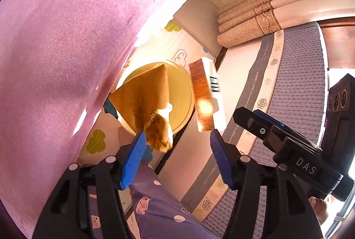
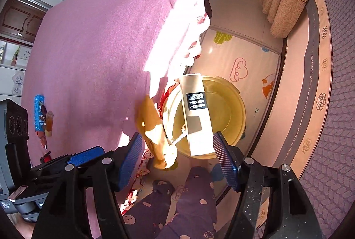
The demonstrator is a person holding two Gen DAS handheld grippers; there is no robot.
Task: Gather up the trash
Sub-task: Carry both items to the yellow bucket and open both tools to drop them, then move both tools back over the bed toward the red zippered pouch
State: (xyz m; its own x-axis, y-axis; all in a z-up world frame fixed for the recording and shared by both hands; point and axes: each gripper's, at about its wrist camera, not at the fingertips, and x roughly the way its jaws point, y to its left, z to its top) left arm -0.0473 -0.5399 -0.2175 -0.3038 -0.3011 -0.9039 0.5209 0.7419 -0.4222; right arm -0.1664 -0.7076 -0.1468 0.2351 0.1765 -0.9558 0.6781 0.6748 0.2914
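A crumpled brown paper bag (image 1: 153,105) and a long white carton (image 2: 196,114) with a wood-grain side hang in the air over a round yellow basin (image 2: 230,110) that stands on a cloud-print play mat (image 2: 241,54) on the floor, just beside the edge of a table draped in a pink cloth (image 2: 95,57). The left wrist view shows the bag spread wide across the basin's mouth, its twisted lower end just ahead of the left gripper (image 1: 177,150), close to the left-hand blue pad but not pressed by it; the carton (image 1: 206,94) shows its wood-grain face here, above and between the parted pads. The right wrist view shows the carton's white face with a black label, its near end just ahead of the right gripper (image 2: 177,150) and near the right-hand pad, with the bag (image 2: 155,132) as a narrow brown shape at the basin's rim nearest the table. Both claws are released, pads wide apart with nothing clamped. Only the right view shows the tabletop, where a blue packet (image 2: 38,112) and a small bottle (image 2: 49,123) lie near the table's edge. Only the left view shows the right gripper's body (image 1: 288,145) from the side. Both show the person's purple patterned trouser leg (image 2: 193,199), a grey quilted mattress (image 1: 297,83) and beige curtains (image 1: 266,14).
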